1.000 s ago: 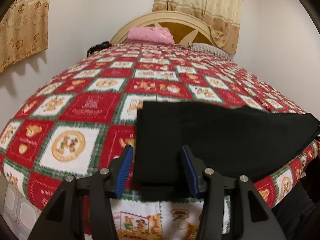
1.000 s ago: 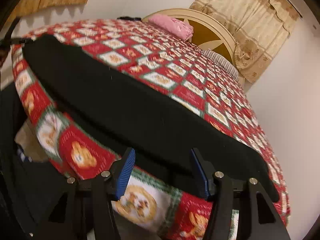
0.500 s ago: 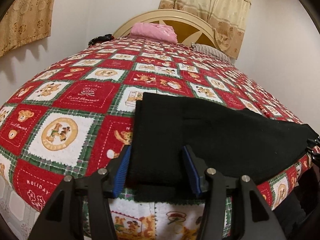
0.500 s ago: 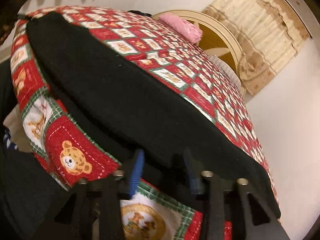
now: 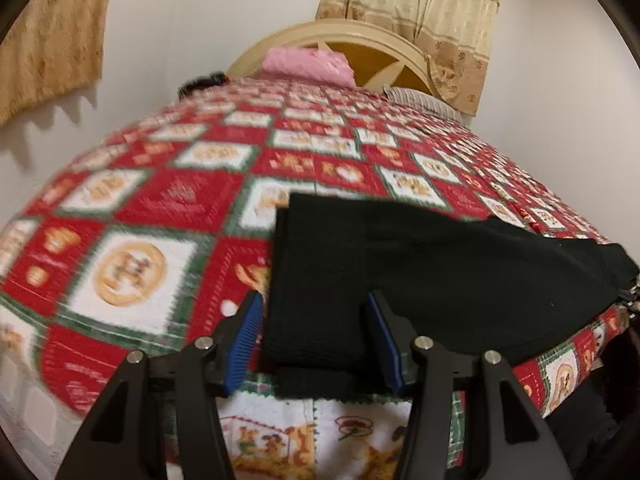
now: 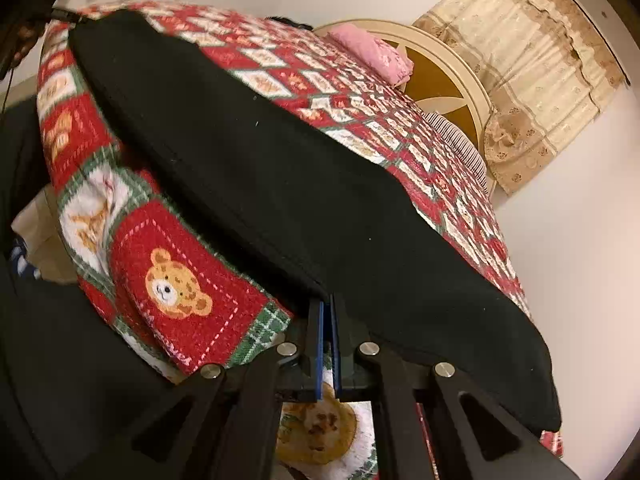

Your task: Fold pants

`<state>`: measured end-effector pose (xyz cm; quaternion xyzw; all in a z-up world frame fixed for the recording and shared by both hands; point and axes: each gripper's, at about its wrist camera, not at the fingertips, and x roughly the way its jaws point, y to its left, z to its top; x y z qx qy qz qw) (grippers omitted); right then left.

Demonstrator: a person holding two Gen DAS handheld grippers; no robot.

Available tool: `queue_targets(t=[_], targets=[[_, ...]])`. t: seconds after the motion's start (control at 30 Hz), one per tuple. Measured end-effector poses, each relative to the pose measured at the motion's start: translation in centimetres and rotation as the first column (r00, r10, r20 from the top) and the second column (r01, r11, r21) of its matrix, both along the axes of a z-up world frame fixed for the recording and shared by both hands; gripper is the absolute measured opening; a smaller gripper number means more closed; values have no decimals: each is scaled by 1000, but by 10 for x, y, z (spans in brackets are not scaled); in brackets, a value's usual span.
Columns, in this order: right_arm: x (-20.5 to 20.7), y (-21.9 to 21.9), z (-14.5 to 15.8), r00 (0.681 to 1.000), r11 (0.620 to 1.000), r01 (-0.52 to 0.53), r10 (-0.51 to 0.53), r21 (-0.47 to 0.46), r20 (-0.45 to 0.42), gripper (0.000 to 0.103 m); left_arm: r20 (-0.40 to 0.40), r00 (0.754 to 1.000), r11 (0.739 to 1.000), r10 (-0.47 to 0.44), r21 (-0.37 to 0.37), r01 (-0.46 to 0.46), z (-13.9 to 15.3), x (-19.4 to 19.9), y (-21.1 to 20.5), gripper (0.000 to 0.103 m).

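Black pants (image 5: 420, 264) lie flat along the near edge of a bed with a red, white and green patterned quilt (image 5: 160, 208). My left gripper (image 5: 316, 320) is open, its blue-padded fingers on either side of the pants' left end at the bed edge. In the right wrist view the pants (image 6: 280, 168) stretch across the frame. My right gripper (image 6: 327, 312) is shut on the near edge of the pants, where the fabric lifts slightly off the quilt (image 6: 180, 280).
A pink pillow (image 5: 308, 64) and a cream headboard (image 5: 384, 44) stand at the far end of the bed. Beige curtains (image 5: 436, 12) hang behind. White walls flank the bed. A striped pillow (image 6: 460, 140) lies near the headboard.
My right gripper has closed from wide open onto the pants' near edge. My left gripper has stayed open around the pants' left end, shifting only slightly.
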<state>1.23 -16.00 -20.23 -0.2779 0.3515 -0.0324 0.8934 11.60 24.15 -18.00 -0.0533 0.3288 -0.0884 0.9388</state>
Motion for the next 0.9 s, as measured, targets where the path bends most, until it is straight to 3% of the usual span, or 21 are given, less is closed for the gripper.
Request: queue_targets(t=[0.07,0.1,0.13,0.27,0.33,0.4,0.47,0.53,0.63,0.77,0.83,0.9], targets=[[-3,-10,11,1000,998,22,-23,64,6,30,69,998,999,2,43,-5,19,-11,-7,56],[-6,-15,15,999,996,34,-36,79,19,47,91,996,999,0,50,-4,25,-14,-10,56],[-10,-22,20,998,993,52,-56,106,35,49,112,994,999,-15,46,10,35,-16,-15,56],[-34,-67,45,973,955,175,-205,239,109,48,118,988,994,-103,55,97,48,-11,-45,57],[-52,-102,59,927,904,283,-343,320,151,48,109,981,986,-160,74,152,48,-4,-68,60],[-69,-138,70,860,828,377,-479,414,175,48,103,970,974,-218,92,209,45,0,-88,60],[-84,-174,76,778,728,458,-606,509,166,48,96,967,967,-237,121,225,40,4,-101,60],[-91,-201,77,728,651,493,-672,578,137,48,82,967,965,-242,120,232,35,7,-104,60],[-89,-223,72,706,599,505,-701,622,102,48,56,975,973,-215,100,209,28,9,-96,60],[-79,-247,58,705,523,496,-708,693,29,39,12,985,983,-170,79,168,16,13,-81,60],[-78,-250,53,700,508,491,-713,708,27,12,-14,990,987,-144,65,144,9,15,-73,60],[-83,-249,57,703,510,465,-710,723,49,8,-31,991,990,-132,50,134,4,16,-68,60]])
